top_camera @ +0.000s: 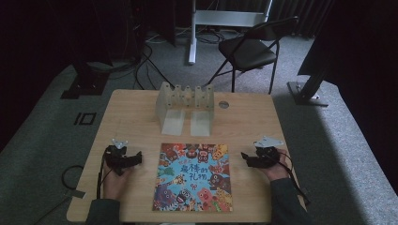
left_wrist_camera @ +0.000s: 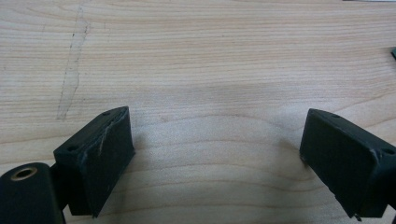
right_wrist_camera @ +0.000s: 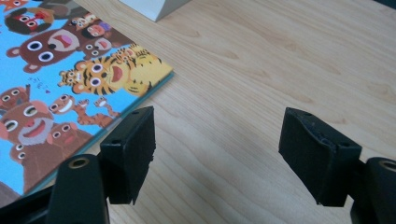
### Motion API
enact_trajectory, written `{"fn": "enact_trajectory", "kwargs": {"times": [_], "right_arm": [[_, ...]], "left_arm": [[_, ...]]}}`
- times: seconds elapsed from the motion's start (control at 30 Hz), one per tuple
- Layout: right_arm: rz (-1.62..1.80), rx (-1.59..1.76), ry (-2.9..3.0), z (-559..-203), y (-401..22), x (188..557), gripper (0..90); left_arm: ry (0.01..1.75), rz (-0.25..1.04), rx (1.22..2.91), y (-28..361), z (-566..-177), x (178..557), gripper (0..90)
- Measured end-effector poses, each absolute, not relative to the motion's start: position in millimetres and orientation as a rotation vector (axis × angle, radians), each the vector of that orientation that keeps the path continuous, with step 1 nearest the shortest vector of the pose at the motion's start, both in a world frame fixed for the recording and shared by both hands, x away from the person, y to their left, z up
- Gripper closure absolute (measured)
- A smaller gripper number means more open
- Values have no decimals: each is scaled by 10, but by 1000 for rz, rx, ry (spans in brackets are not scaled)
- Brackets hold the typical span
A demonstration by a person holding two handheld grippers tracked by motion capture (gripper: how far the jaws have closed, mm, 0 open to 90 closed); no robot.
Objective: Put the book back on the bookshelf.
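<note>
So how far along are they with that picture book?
Nothing looks done: the book lies closed and flat on the table. Nothing is in hand; the left gripper and right gripper flank it, open and empty. Grasping and moving it are left.

Grey carpet floor (top_camera: 42, 140), black folding chair (top_camera: 248, 49) behind wooden table (top_camera: 126, 105), dim room, dark curtains (top_camera: 300, 14).

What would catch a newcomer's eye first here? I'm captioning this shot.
The bright picture book with cartoon animals, lying closed at the near middle of the wooden table. An open left claw and right claw flank it, and a pale translucent rack stands behind.
</note>
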State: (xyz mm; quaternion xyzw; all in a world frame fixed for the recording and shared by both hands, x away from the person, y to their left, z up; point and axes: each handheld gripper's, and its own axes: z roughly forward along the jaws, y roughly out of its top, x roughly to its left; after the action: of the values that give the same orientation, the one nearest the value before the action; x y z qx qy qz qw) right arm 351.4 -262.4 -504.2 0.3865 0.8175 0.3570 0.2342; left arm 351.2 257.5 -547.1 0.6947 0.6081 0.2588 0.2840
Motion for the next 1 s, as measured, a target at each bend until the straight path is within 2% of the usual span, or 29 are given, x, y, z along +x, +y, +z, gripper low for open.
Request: {"fn": "enact_trajectory", "kwargs": {"times": [1.0], "right_arm": [[974, 950, 2292, -5001, -2309, 3557, 282]], "left_arm": [[1603, 691, 1865, 2572, -5467, 3503, 132]]}}
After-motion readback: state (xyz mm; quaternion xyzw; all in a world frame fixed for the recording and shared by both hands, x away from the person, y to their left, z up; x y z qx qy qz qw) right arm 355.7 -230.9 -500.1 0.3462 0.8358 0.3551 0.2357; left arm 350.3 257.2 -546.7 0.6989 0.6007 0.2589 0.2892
